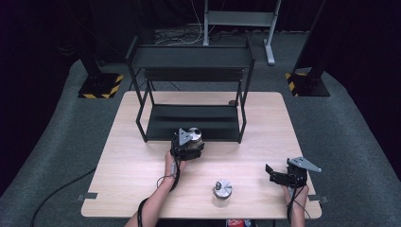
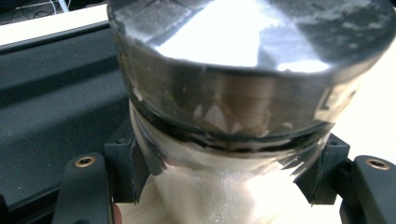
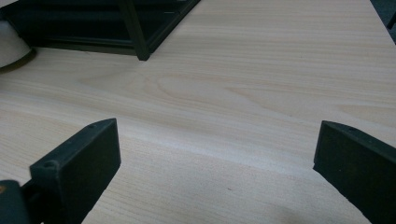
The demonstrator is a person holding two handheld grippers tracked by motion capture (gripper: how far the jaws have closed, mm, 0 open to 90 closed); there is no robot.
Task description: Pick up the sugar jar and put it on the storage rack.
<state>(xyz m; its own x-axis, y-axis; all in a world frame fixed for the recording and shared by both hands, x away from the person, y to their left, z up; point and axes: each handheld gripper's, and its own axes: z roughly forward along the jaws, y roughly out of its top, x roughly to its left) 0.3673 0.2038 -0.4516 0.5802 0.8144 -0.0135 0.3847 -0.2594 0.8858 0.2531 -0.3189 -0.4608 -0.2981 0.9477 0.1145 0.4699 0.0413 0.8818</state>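
From the high view I see the pale wooden tabletop [image 1: 142, 189], with the black two-tier metal rack [image 1: 191, 94] standing at its 12 o'clock edge, the lower shelf open towards me.

Just in front of that shelf, a little to the 11 o'clock side of the tabletop's centre, my left tongs [image 1: 188, 144] are pinching the clear glass jar with the shiny metal screw lid [image 1: 194, 135]. In the left gripper view the jar [image 2: 233, 140] stands upright, with the black pads pressing on the glass just below the lid from both sides. It sits on the wood right at the rack's front lip.

I judge this jar to be rigid and breakable, and fairly heavy for its size because of the white grainy stuff inside. The glass is smooth and curved, so I expect it to slip or twist if squeezed lightly. The best hold looks like the one I have: on the body directly under the lid's rim, where the lid's overhang would stop it sliding down. I would avoid gripping the polished lid.

My right tongs [image 1: 279, 176] hover at 4 o'clock, near the tabletop's edge, spread wide with nothing between them.

A second, similar lidded jar [image 1: 222, 191] stands at 6 o'clock, near my edge.
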